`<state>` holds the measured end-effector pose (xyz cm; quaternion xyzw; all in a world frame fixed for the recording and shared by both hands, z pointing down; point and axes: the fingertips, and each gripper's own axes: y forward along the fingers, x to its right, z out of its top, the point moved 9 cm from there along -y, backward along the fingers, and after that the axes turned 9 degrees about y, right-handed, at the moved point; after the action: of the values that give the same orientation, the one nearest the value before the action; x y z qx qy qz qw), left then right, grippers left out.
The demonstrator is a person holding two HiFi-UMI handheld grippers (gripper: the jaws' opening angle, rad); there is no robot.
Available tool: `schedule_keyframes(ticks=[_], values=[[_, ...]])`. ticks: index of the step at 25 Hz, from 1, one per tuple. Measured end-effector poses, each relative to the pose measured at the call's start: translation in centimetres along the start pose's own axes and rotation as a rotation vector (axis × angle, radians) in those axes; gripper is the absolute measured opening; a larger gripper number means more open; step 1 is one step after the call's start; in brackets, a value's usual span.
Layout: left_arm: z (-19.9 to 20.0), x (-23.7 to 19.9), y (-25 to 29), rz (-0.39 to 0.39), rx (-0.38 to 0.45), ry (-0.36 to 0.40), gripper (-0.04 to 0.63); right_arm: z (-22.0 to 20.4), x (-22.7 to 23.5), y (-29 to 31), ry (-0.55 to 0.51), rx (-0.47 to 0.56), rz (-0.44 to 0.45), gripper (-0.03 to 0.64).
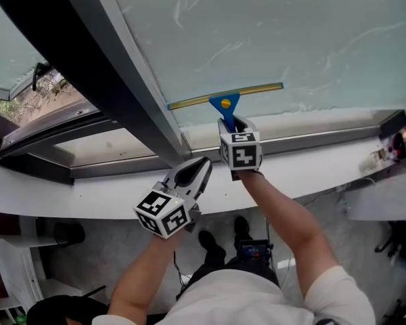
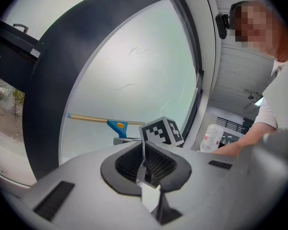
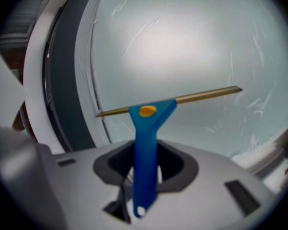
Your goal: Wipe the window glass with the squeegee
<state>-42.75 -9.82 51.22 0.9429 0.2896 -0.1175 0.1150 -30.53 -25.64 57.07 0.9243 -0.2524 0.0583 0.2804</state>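
The right tongs (image 1: 232,122) are clamping the blue handle of the squeegee (image 1: 224,101), its blade lying against the window glass (image 1: 291,32) just beyond them, low near the sill (image 1: 325,122). The left tongs (image 1: 199,166) are hanging closed and empty, nearer and left.

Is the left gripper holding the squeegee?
No, the left gripper is shut and empty; the right gripper clamps the squeegee by its blue handle.

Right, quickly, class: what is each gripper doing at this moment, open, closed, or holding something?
Left gripper: closed, holding nothing.
Right gripper: closed on the handle of the blue squeegee.
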Motion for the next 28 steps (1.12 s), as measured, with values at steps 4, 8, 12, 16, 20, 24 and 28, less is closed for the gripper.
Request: schedule_keyframes(ticks=[4,8,12,16,20,24,28], values=[[-0.5,-0.1,0.0,0.0,-0.01,-0.003,0.04,-0.9,0.0,0.6,0.011,-0.01,-0.005,0.146],[-1.1,-0.3,0.1,0.001,-0.02,-0.009,0.04,-1.5,0.1,1.2,0.026,-0.006,-0.005,0.146],[-1.8,-0.4,0.2,-0.003,-0.029,-0.016,0.04,-2.3,0.4,1.7,0.04,-0.019,-0.008,0.146],[-2.4,-0.7,0.3,-0.006,-0.037,-0.019,0.04,-2.8,0.5,2.1,0.04,-0.014,-0.008,0.146],[-2.9,-0.9,0.3,-0.005,-0.042,-0.026,0.04,-3.2,0.8,2.4,0.035,-0.01,-0.007,0.146],[-3.6,-1.1,0.4,-0.008,-0.051,-0.032,0.04,-3.9,1.1,2.9,0.031,-0.011,-0.008,0.146],[-4.3,-1.3,0.4,-0.009,-0.065,-0.038,0.04,-5.2,1.5,3.5,0.04,-0.027,-0.009,0.146]])
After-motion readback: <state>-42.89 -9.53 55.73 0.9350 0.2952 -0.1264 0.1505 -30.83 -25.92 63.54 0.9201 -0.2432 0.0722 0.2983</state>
